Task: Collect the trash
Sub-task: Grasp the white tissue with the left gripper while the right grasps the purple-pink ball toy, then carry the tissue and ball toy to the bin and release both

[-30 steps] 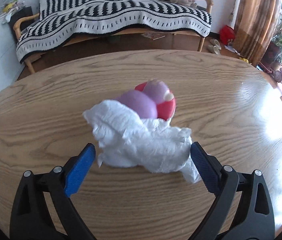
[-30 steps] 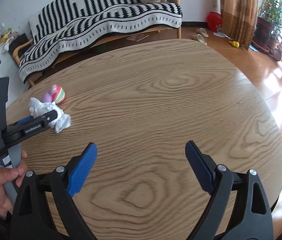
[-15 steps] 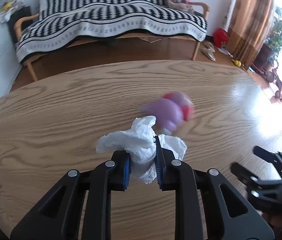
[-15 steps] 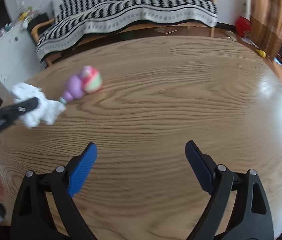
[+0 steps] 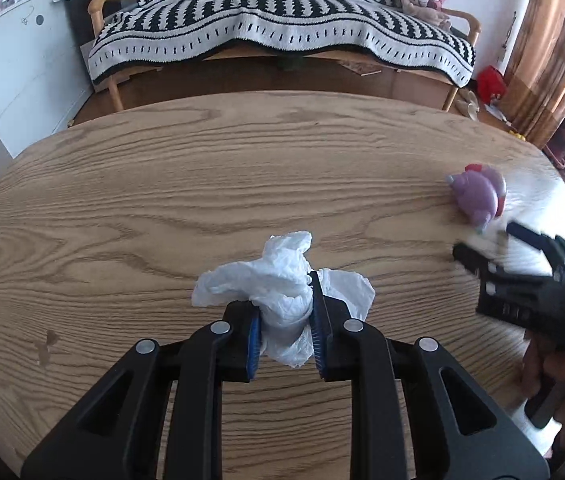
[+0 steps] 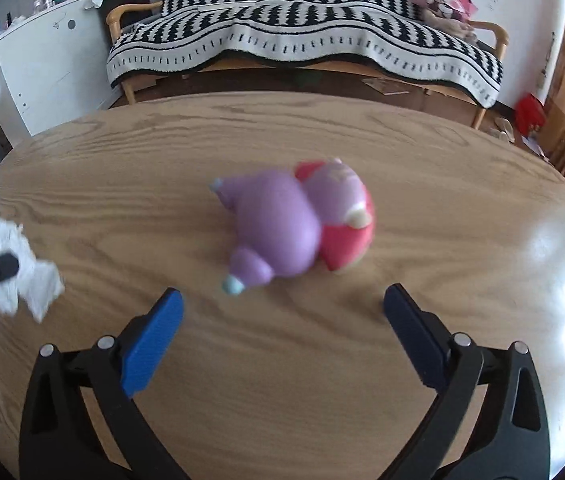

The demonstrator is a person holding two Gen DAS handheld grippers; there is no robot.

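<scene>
White crumpled tissue [image 5: 282, 280], standing roughly upright, is pinched in the left gripper [image 5: 284, 320] angled down over the wooden table [image 5: 162, 200], while the right gripper [image 6: 282, 320], jaws just widened and empty, faces a purple toy [image 6: 282, 228].

- Purple-and-red toy [image 6: 298, 220]: motion-blurred in both views; its details cannot be read.
- Crumpled tissue [image 6: 14, 268]: cut by the right view's left edge.
- Right gripper [image 5: 522, 264]: blurred, cropped at the left view's right edge.
</scene>
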